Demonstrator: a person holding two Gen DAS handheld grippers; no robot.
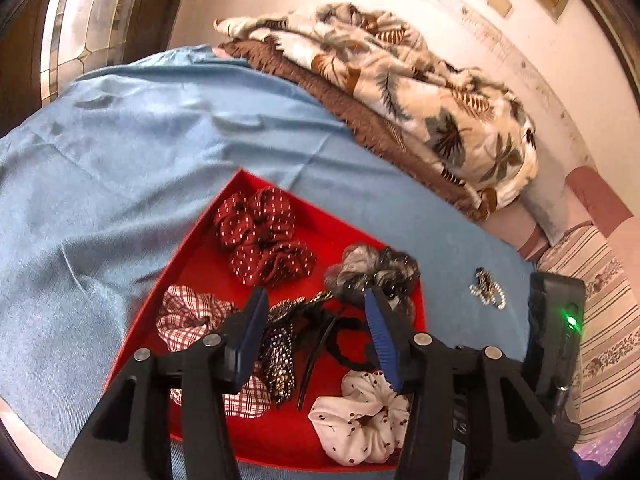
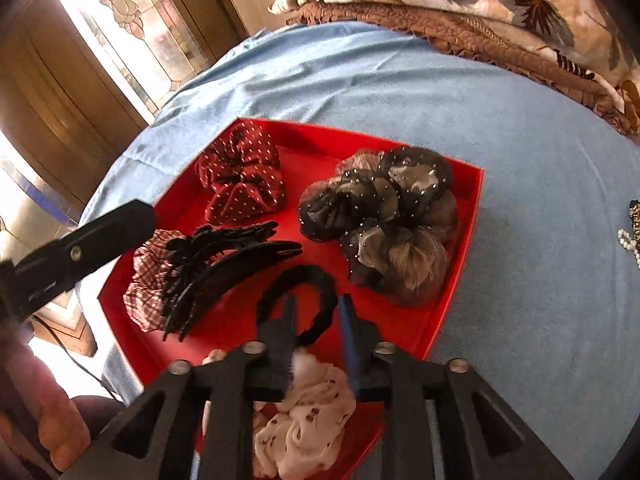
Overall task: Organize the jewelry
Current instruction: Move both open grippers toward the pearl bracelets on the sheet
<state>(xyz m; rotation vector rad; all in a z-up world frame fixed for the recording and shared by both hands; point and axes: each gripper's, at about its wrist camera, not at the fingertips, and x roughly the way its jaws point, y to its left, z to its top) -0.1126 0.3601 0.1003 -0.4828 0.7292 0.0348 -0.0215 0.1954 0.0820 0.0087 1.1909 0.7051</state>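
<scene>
Jewelry and hair pieces lie mostly inside the red tray (image 2: 460,216) on the blue bedspread (image 2: 400,88): a maroon dotted scrunchie (image 2: 240,184), a grey beaded scrunchie (image 2: 384,216), a plaid scrunchie (image 1: 188,316), a black claw clip (image 2: 224,272), a black hair tie (image 2: 304,300) and a white printed scrunchie (image 2: 304,412). One pearl brooch (image 1: 488,290) sits apart on the bedspread, just outside the tray's right wall. The left tool (image 1: 316,328) hangs open and empty above the claw clip and plaid scrunchie. The right tool (image 2: 316,312) stands partly open with its fingers straddling the black hair tie, and I judge the pads are not pressing on it. The risk here is snagging: lifting away, a fingertip could hook the loop of the tie and drag it out, or catch the white scrunchie below. The claw clip's teeth are tangled against the plaid fabric, so a grab there may lift both. The brooch is small and could be pushed into the soft cloth.
</scene>
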